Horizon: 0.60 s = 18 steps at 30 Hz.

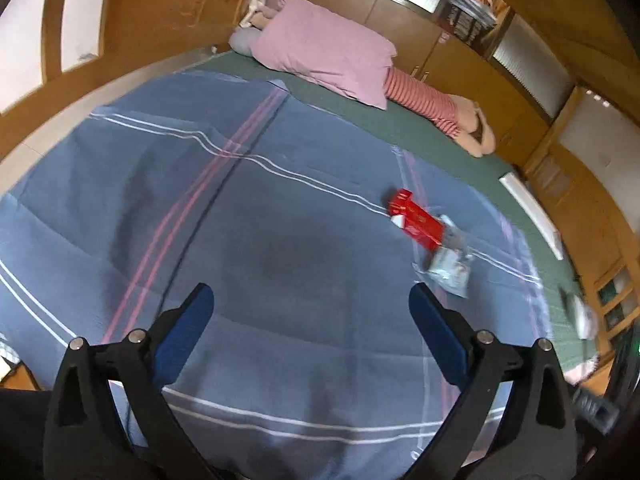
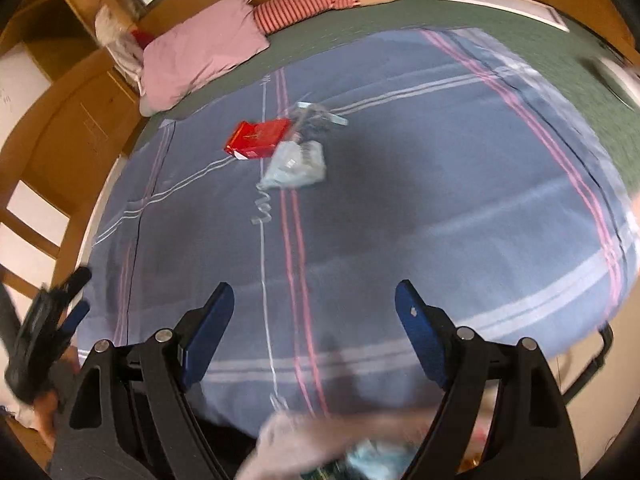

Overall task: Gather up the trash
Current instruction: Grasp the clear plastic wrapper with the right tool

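Red carton [image 2: 258, 139] lying flat on the blue striped bedspread [image 2: 400, 208], toward the pillow end of the bed, with a crumpled clear wrapper [image 2: 294, 164] touching its near corner and a second scrap of clear plastic [image 2: 316, 114] just behind. Also a thin curled strip [image 2: 262, 204] a little nearer, on the white stripe. All loose and close together, probably so as to be gathered in few reaches. Seen from the left wrist: same red carton [image 1: 416, 218] and wrapper [image 1: 450, 266] off to the right, well apart from the left gripper [image 1: 310, 300], fingers spread wide and empty, nothing but bedspread [image 1: 240, 200] between them. Right gripper [image 2: 314, 300] likewise open and empty, aimed down at bare cloth short of the pile. Low in the right view, a blurred pale mass with bluish plastic [image 2: 360, 448] below the fingers, perhaps a bag for the trash, too smeared to tell. Beyond the trash, pink pillow [image 2: 204, 56] and striped soft toy [image 2: 304, 2] on the green sheet [image 2: 460, 16], judged not part of the job. Collection seemingly not yet begun on this pile.
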Each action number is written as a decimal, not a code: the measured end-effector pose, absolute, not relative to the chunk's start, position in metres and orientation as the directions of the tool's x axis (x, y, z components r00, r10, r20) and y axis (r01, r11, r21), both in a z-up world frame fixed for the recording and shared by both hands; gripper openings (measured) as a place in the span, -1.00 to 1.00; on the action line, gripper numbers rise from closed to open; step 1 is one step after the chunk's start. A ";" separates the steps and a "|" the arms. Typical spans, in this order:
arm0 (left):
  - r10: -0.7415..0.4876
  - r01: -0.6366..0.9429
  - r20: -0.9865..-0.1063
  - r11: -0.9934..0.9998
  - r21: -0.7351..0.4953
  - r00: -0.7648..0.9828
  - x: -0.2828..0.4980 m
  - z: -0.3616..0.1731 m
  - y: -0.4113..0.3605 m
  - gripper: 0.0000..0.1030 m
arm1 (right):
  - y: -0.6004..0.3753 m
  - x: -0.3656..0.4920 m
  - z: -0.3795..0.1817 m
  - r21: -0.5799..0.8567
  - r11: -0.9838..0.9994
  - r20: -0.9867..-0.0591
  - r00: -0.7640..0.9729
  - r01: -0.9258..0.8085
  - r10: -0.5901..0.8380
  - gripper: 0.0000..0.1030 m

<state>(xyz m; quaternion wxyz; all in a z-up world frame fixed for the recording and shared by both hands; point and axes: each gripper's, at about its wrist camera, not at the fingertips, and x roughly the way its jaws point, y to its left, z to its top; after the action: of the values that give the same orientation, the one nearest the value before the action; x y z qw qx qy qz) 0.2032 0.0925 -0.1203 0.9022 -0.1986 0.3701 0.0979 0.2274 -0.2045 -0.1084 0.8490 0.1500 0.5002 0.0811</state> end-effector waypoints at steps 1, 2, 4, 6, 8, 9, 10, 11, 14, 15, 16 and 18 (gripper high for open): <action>0.053 -0.340 -0.717 0.903 -0.262 0.695 0.204 -0.122 0.092 0.90 | -0.199 0.240 -0.110 0.334 0.943 -0.826 0.485 0.010 0.287 0.58; 0.090 -0.365 -0.733 0.904 -0.225 0.675 0.207 -0.125 0.091 0.91 | -0.194 0.249 -0.111 0.331 0.944 -0.826 0.485 0.008 0.285 0.58; 0.107 -0.377 -0.748 0.904 -0.200 0.655 0.210 -0.128 0.091 0.91 | -0.184 0.272 -0.112 0.320 0.948 -0.827 0.489 0.001 0.278 0.58; 0.106 -0.379 -0.758 0.905 -0.195 0.643 0.211 -0.129 0.092 0.92 | -0.174 0.297 -0.111 0.292 0.956 -0.824 0.507 -0.001 0.252 0.58; 0.095 -0.386 -0.766 0.899 -0.208 0.635 0.213 -0.132 0.094 0.93 | -0.163 0.327 -0.110 0.248 0.969 -0.819 0.531 -0.009 0.215 0.58; 0.088 -0.389 -0.771 0.895 -0.216 0.630 0.214 -0.133 0.095 0.93 | -0.159 0.336 -0.110 0.235 0.972 -0.818 0.538 -0.015 0.206 0.58; 0.079 -0.393 -0.777 0.891 -0.226 0.624 0.215 -0.135 0.096 0.93 | -0.155 0.350 -0.111 0.223 0.974 -0.817 0.542 -0.022 0.200 0.58; 0.064 -0.398 -0.785 0.885 -0.240 0.616 0.217 -0.138 0.097 0.93 | -0.151 0.366 -0.112 0.207 0.978 -0.817 0.547 -0.018 0.183 0.58; 0.010 -0.410 -0.807 0.865 -0.289 0.590 0.221 -0.148 0.101 0.93 | -0.141 0.408 -0.124 0.169 0.986 -0.830 0.541 0.013 0.135 0.58; -0.006 -0.416 -0.816 0.858 -0.300 0.578 0.222 -0.152 0.102 0.93 | -0.139 0.421 -0.131 0.152 0.988 -0.843 0.526 0.023 0.117 0.58; -0.021 -0.420 -0.825 0.853 -0.309 0.565 0.224 -0.155 0.102 0.93 | -0.136 0.432 -0.139 0.124 0.991 -0.855 0.511 0.039 0.087 0.58; -0.040 -0.424 -0.831 0.846 -0.324 0.555 0.224 -0.159 0.103 0.93 | -0.144 0.456 -0.160 0.122 0.983 -0.874 0.485 0.137 0.041 0.58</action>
<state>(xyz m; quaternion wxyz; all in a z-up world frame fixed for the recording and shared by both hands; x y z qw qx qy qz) 0.2239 0.1033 -0.1593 0.8447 -0.2535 0.4575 0.1139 0.4556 -0.1438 -0.1604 0.8572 0.0878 0.5067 -0.0280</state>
